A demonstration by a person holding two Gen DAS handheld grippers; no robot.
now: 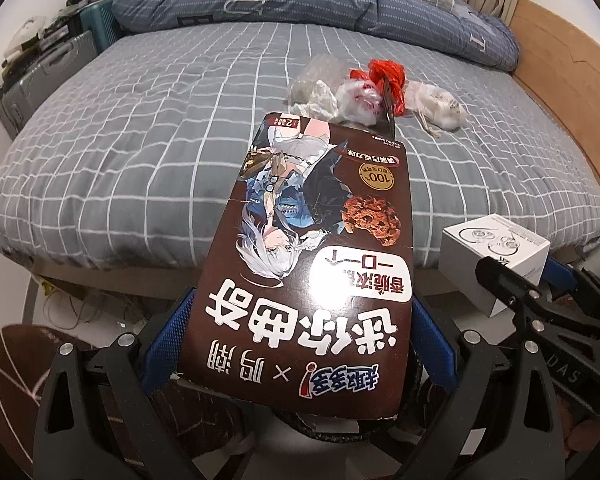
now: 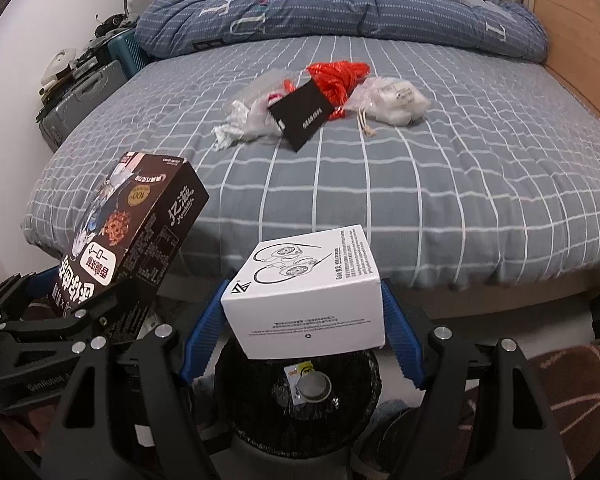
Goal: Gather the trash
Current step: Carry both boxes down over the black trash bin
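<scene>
The left hand-held gripper (image 1: 296,344) clamps a cookie box (image 1: 312,248); the right hand-held gripper (image 2: 302,312) clamps a white box (image 2: 308,292) directly above the bin (image 2: 300,396), nearer it.

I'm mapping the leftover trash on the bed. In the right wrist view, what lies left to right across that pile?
Crumpled white tissue → clear plastic bag → flat black card sleeve → red plastic bag → white drawstring pouch.
</scene>
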